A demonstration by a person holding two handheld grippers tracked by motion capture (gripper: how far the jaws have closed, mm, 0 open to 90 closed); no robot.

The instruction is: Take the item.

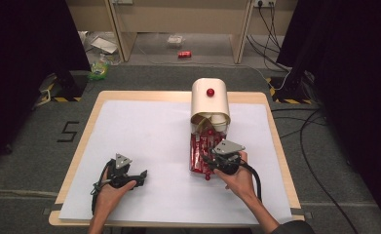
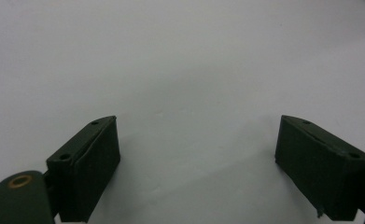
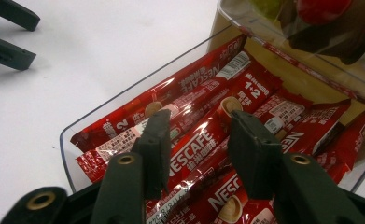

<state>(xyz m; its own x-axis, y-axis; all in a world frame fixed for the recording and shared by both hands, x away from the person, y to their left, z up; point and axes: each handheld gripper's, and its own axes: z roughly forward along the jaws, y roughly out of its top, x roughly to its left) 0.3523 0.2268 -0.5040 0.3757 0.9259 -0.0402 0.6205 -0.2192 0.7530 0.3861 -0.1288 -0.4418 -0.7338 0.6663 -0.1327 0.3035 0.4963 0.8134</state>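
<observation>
The right gripper (image 3: pixel 196 140) has its fingers (image 3: pixel 156 140) partly closed around one red coffee sachet (image 3: pixel 203 140) in the clear tray (image 3: pixel 77 128), not visibly pinching. The sachet looks light, crinkly and slippery, so gripping mid-length across its width seems best. The left gripper (image 2: pixel 196 158) rests open over the tabletop (image 2: pixel 180 60).

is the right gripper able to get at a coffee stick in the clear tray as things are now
Probably yes. The right gripper is already down in the open-topped clear tray, its jaws straddling one red coffee stick lying on top of the pile; nothing covers it. Whether the pads press it yet is unclear.
</observation>
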